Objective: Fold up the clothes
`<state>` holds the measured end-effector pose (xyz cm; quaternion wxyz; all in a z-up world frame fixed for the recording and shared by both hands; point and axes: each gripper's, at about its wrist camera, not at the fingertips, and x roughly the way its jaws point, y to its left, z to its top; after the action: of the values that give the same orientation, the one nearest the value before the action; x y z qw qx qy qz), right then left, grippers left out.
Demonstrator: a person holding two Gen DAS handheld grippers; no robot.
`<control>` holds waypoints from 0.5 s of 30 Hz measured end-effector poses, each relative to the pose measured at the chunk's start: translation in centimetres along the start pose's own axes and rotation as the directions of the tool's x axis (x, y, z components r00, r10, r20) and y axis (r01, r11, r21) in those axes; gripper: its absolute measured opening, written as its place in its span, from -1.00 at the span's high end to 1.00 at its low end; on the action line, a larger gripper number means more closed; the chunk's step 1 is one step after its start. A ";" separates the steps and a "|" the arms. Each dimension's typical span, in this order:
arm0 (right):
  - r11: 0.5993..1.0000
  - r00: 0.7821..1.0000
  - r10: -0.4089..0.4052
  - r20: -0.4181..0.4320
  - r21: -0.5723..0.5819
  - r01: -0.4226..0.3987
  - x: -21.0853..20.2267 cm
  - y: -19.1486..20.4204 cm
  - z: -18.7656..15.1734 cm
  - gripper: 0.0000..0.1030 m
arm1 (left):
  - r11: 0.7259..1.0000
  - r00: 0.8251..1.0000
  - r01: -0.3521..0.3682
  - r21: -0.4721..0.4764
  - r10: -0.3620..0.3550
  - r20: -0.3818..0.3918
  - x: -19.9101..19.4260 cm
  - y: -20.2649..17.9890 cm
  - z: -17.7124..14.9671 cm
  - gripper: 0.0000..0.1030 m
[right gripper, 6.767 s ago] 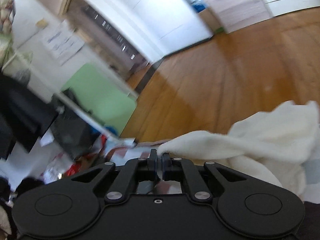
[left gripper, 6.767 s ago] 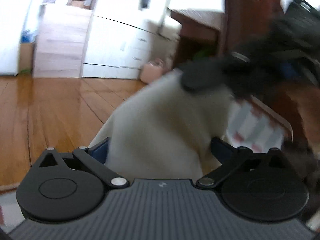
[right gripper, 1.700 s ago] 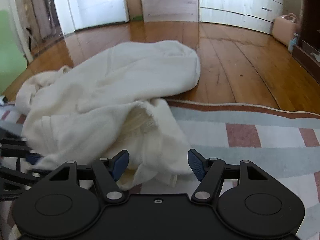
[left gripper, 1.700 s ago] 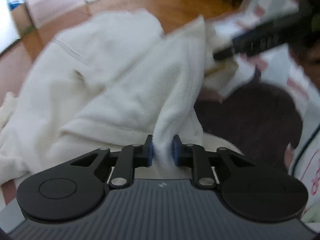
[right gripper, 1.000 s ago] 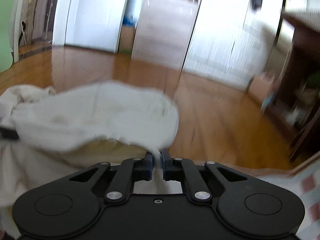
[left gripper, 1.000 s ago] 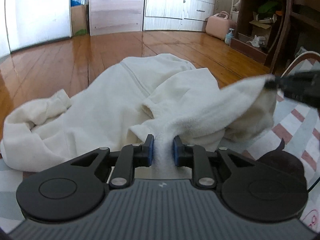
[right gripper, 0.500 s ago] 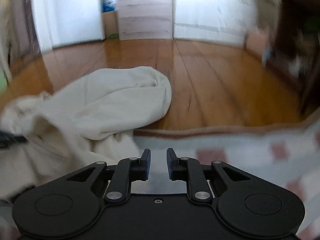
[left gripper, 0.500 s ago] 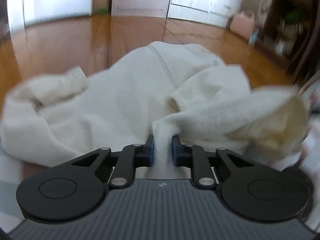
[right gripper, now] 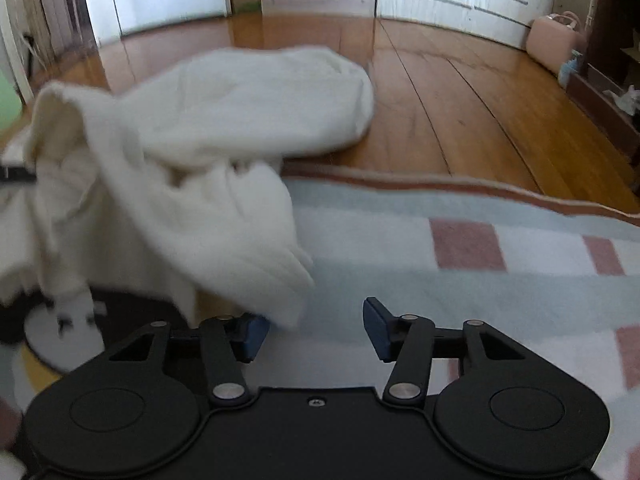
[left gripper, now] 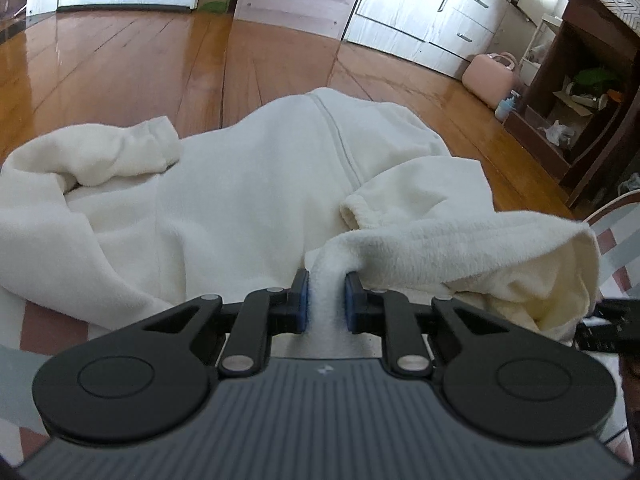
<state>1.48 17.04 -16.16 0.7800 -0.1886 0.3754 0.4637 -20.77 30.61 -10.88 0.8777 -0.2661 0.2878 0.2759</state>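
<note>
A cream fleece garment (left gripper: 240,184) lies crumpled, partly on the checked rug (right gripper: 400,240) and partly on the wooden floor. My left gripper (left gripper: 326,300) is shut on a thick fold of it, and that fold runs off to the right into a raised, open hem. In the right wrist view the same garment (right gripper: 224,120) lies to the left. My right gripper (right gripper: 316,326) is low over the rug, its jaws wide apart and closing. A hanging corner of the fleece brushes its left finger (right gripper: 252,332). No fabric is pressed between the pads.
Wooden floor (left gripper: 120,60) stretches beyond the rug's brown edge. A pink case (left gripper: 488,76) and a dark wooden shelf unit (left gripper: 580,80) stand at the right. White cabinets (left gripper: 420,12) line the far wall. The rug has a dark printed patch (right gripper: 60,320).
The right gripper let go of the fleece edge, dropped toward the rug, and its jaws now stand much wider. The left gripper kept its hold and rolled a little.
</note>
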 end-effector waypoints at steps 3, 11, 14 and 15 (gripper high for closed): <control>0.994 0.991 0.032 0.127 0.098 -0.045 -1.9 -0.4 2.6 0.91 | 0.999 0.998 0.039 -0.022 -0.037 0.053 -1.1 0.3 0.2 0.67; 0.963 0.850 0.064 0.522 0.191 -0.189 -16.6 1.4 9.0 0.91 | 0.994 0.986 0.051 0.098 -0.066 0.154 -5.4 -1.4 -0.2 0.68; 0.992 0.829 -0.073 0.554 0.128 0.001 -20.0 2.9 8.6 0.91 | 0.975 0.974 0.199 0.094 -0.208 0.092 -6.0 -2.0 -0.5 0.68; 0.989 0.828 -0.122 0.547 0.135 0.057 -20.5 2.9 8.0 0.92 | 0.968 0.969 0.231 0.100 -0.238 0.068 -6.0 -2.5 -0.8 0.68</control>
<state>-3.61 11.69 4.77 0.8854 -0.0195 0.1500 0.4395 -23.55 26.43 -6.76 0.9261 -0.2467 0.2313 0.1673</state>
